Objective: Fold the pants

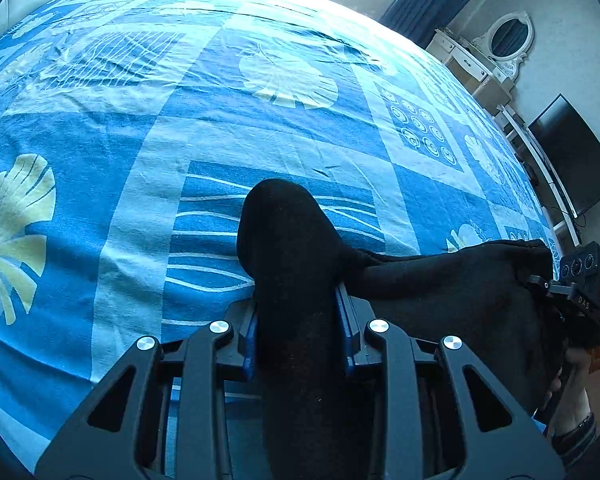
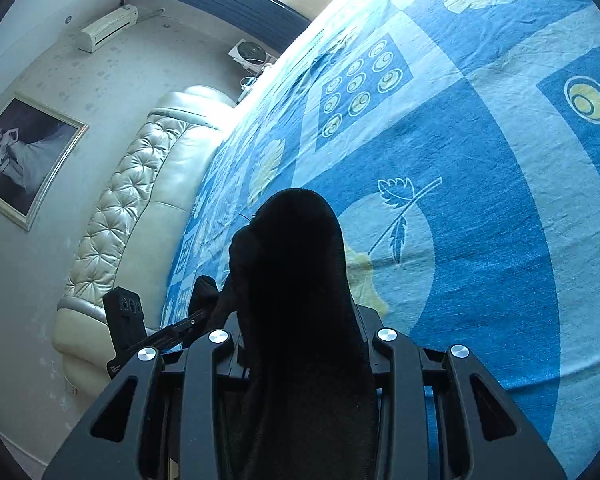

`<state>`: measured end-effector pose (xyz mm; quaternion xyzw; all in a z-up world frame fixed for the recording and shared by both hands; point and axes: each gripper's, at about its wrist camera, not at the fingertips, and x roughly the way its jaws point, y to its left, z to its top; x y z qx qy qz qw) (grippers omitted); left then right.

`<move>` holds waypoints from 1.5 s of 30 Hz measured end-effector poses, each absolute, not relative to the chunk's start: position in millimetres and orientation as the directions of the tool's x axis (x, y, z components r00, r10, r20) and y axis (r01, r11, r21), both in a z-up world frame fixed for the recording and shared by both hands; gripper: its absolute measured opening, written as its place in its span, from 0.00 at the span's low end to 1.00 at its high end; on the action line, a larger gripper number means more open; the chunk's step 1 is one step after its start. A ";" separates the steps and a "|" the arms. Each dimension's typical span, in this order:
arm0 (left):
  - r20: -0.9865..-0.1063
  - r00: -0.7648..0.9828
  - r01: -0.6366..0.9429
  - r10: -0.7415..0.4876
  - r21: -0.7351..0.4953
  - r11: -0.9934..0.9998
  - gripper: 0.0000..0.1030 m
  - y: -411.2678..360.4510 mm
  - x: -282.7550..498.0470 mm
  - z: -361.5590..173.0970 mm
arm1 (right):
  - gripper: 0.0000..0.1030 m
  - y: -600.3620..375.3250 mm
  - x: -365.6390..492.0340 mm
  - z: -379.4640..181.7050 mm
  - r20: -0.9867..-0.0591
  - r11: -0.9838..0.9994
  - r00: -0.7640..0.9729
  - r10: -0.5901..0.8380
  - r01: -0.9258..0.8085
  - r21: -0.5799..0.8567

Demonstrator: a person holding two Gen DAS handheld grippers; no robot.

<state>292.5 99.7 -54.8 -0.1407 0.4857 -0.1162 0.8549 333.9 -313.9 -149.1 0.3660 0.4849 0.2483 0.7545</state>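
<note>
Two hand-held grippers each pinch a bunch of the same black pants (image 1: 440, 292), which hang off the blue patterned bedspread (image 1: 148, 128) instead of lying flat on it. In the left wrist view the left gripper (image 1: 296, 312) has its blue-lined fingers (image 1: 250, 344) pressed against a thick roll of the dark fabric, which bulges out ahead of the tips; from there the cloth runs to the right in a sagging band to the right gripper (image 1: 556, 292), with a hand (image 1: 572, 388) showing below it. In the right wrist view the right gripper (image 2: 296, 320) is likewise clamped on a rounded wad of the pants (image 2: 292, 260), and the left gripper (image 2: 172, 332) shows low on the left near the tufted cream headboard (image 2: 140, 184). The fabric looks soft, limp and light, probably a knit: it droops between the two holds and will not keep any shape by itself. It seems matte rather than slick, so a pinch should hold, though a bunched grip can let layers slide out. Which part of the garment each gripper holds cannot be told. For a clean fold, the better holds would be at matching corners, such as the waistband ends or hems, with the span drawn taut before lowering.
</note>
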 end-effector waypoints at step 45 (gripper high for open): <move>-0.731 0.553 0.073 -0.400 -0.436 0.897 0.86 123.1 221.1 -38.5 | 0.75 -343.3 274.1 -126.4 -0.551 0.637 0.463 0.695 -0.041 0.769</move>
